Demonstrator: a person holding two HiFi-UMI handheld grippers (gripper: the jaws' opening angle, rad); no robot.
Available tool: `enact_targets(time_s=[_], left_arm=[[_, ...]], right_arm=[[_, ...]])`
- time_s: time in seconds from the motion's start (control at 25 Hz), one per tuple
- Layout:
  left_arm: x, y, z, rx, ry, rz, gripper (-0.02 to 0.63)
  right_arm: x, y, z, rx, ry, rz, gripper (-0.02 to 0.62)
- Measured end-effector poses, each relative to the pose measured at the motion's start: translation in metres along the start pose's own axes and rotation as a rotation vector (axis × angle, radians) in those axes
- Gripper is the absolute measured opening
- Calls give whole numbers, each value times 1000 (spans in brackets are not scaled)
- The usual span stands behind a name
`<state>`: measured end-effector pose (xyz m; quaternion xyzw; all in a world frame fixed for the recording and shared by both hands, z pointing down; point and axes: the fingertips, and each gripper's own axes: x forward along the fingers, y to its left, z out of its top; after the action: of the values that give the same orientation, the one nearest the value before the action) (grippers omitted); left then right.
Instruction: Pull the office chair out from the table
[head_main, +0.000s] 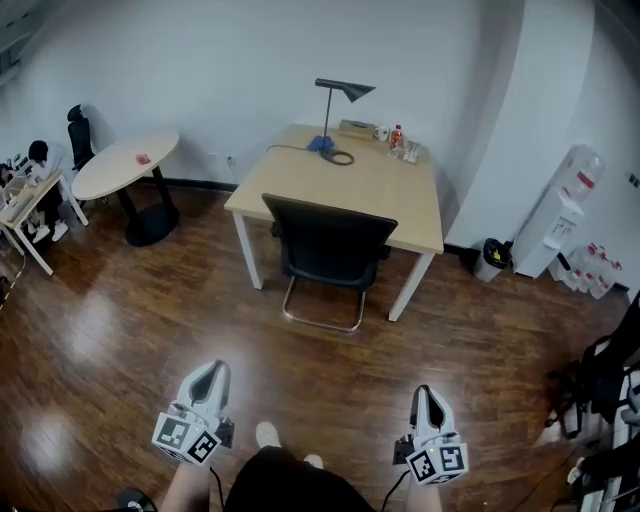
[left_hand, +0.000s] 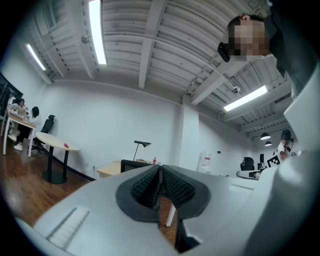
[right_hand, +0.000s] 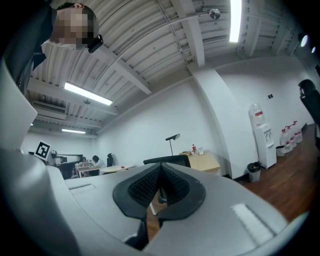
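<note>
Office chair (head_main: 330, 245): black, with a chrome loop base that stands on the floor; it is pushed in at the near side of the bench, the seat under the bench edge and the backrest turned to the person.
Bench (head_main: 385, 195): square, light wood top on white legs, near the white wall.
On the bench: a dark desk lamp (head_main: 340, 95) with a blue foot at the far edge, its cable (head_main: 340, 157) lying in a loop; a mug (head_main: 381, 132) and a bottle with a red label (head_main: 397, 137) at the far right corner.
Left gripper (head_main: 209, 372): low in the head view, pointing toward the chair, well apart from it; the jaws are together and nothing is between them.
Right gripper (head_main: 427, 393): also low in the head view and well apart from the chair; the jaws are together and empty.
Floor (head_main: 120, 340): dark glossy wood.
Round bench (head_main: 125, 165): white, left of the chair, with a small red thing on it.
Water dispenser (head_main: 565, 215): white, at the right wall, with a black bin (head_main: 490, 258) just beside it.
Other people: seated at a far desk on the left edge.
</note>
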<state>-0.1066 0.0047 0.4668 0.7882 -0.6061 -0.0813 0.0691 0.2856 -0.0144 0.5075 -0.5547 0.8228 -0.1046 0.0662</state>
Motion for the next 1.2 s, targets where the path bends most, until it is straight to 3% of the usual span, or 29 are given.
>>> enact_targets(time_s=[0.44, 1.2], left_arm=[[77, 30, -12, -6, 38, -22, 21], [261, 139, 15, 49, -2, -135, 21]], right_arm=[[65, -22, -5, -1, 23, -34, 14], [265, -10, 18, -44, -37, -63, 14]])
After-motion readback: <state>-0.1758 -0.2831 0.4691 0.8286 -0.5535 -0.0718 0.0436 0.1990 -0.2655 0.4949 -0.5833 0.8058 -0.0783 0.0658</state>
